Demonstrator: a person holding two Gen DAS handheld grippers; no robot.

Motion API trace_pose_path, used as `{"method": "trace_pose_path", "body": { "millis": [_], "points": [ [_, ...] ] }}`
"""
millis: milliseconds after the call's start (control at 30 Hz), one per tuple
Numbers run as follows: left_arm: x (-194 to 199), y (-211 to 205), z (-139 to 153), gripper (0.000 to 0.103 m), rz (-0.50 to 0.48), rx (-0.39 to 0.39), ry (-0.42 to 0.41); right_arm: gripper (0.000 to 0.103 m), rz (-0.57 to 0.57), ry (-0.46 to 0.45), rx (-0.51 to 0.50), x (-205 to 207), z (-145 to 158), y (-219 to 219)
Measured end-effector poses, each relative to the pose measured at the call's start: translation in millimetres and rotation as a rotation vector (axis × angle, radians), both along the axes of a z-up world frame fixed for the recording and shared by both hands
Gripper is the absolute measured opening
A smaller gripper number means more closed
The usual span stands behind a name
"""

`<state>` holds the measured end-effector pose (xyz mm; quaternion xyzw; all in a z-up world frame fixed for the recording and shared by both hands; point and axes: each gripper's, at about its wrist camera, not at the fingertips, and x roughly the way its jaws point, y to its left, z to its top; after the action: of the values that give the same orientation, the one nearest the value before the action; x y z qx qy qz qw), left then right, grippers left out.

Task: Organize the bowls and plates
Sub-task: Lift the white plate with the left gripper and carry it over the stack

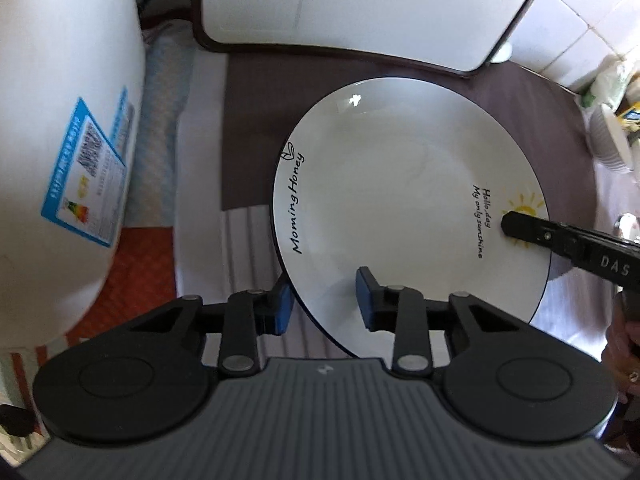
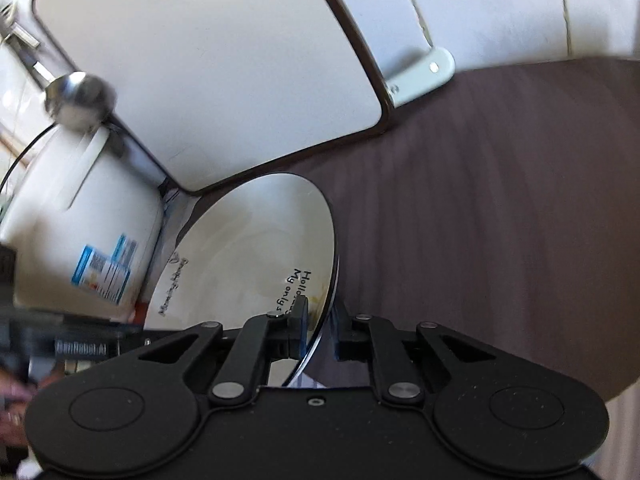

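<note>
Left gripper [image 1: 324, 300] straddles near rim of white plate [image 1: 400, 184], blue pads either side w/ some gap, prob. not pinching. Right gripper [image 2: 320, 320] clamped on plate's far-right rim. Plate sits on brown mat [image 1: 256, 120], beside white rice cooker [image 1: 60, 160].

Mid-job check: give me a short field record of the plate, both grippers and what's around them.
plate: round white ceramic plate with dark rim, printed black lettering and a yellow sun
left gripper: blue pads straddle the plate's near rim, one under it, one on its face; contact unclear
right gripper: shut on the plate's rim at the sun print
surface: brown cloth under the plate
neighbours: white cooker with blue label to the left; white brown-edged appliance behind
</note>
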<state>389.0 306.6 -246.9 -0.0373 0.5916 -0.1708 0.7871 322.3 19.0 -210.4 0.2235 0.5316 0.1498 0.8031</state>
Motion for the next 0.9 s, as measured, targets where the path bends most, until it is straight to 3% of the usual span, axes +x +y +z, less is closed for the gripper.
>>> {"method": "trace_pose_path", "body": {
  "millis": [300, 433, 733, 900],
  "points": [
    [-14.2, -26.2, 21.1, 0.031, -0.076, -0.036, -0.038, 0.016, -0.029, -0.027, -0.038, -20.7, 27.8, -22.8],
    [-19.3, -41.9, 37.8, 0.031, -0.127, -0.057, -0.034, 0.017, -0.083, -0.043, -0.021, -33.1, 47.3, -42.5],
    [-39.8, -92.0, 85.0, 0.031, -0.276, -0.049, -0.108, 0.018, -0.194, -0.091, 0.011, -68.0, 84.9, -85.1],
    [-51.1, -121.5, 95.1, 0.031, -0.336, -0.086, -0.087, 0.018, -0.253, -0.099, 0.019, -92.3, 103.3, -116.3]
  ]
}}
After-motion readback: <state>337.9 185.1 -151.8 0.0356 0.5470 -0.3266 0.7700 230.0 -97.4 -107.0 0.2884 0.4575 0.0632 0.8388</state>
